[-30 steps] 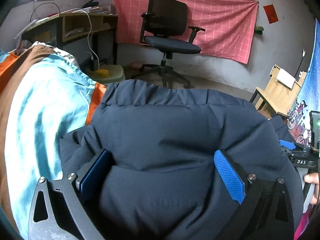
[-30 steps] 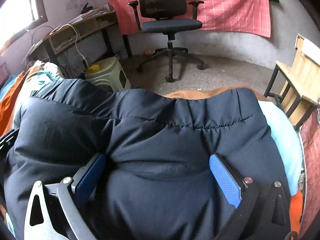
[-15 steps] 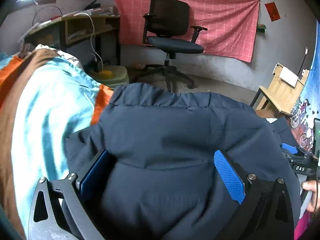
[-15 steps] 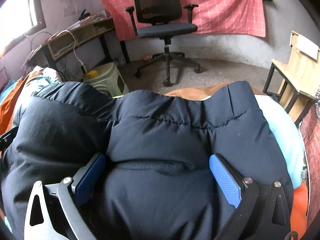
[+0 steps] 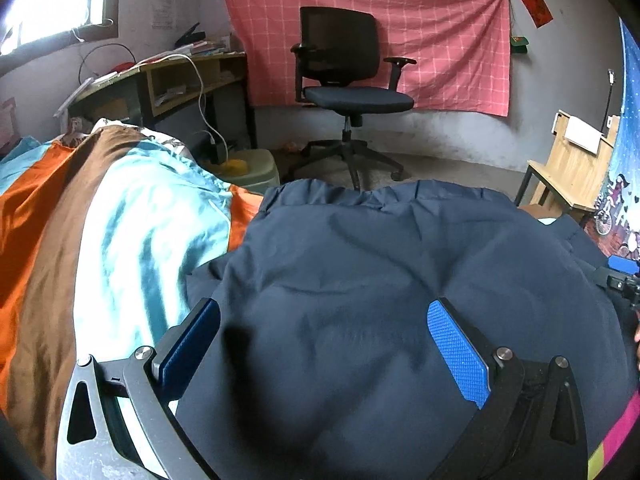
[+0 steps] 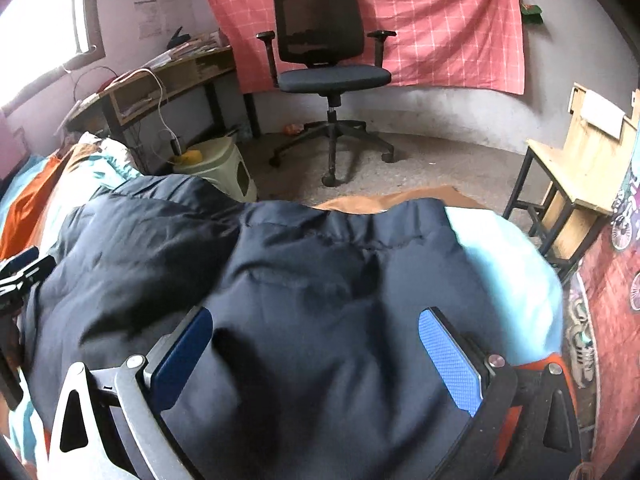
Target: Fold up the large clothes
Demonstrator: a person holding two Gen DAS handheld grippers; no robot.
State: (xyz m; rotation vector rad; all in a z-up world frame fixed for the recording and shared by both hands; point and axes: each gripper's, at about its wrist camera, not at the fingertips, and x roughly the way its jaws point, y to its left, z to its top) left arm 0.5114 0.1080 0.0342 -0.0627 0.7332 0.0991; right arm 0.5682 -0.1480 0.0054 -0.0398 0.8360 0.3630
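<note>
Striped bedspread point(image 5: 120, 240) carries dark padded jacket point(image 5: 380, 280), hem toward office chair point(image 5: 344, 80). Left gripper point(image 5: 324, 344) and right gripper point(image 6: 316, 344) both spread wide above jacket, gripping nothing.

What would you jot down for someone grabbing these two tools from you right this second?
Left hand-held gripper: jaws wide apart over the dark navy padded jacket, gripping nothing.
Right hand-held gripper: the same, open above the jacket's other side.
The jacket lies puffy and rumpled on the striped bedspread, its gathered hem toward the office chair.
Done: it looks partly bunched over itself; how many folds is hard to tell.
Left: probably press it flat, then finish folding.
</note>
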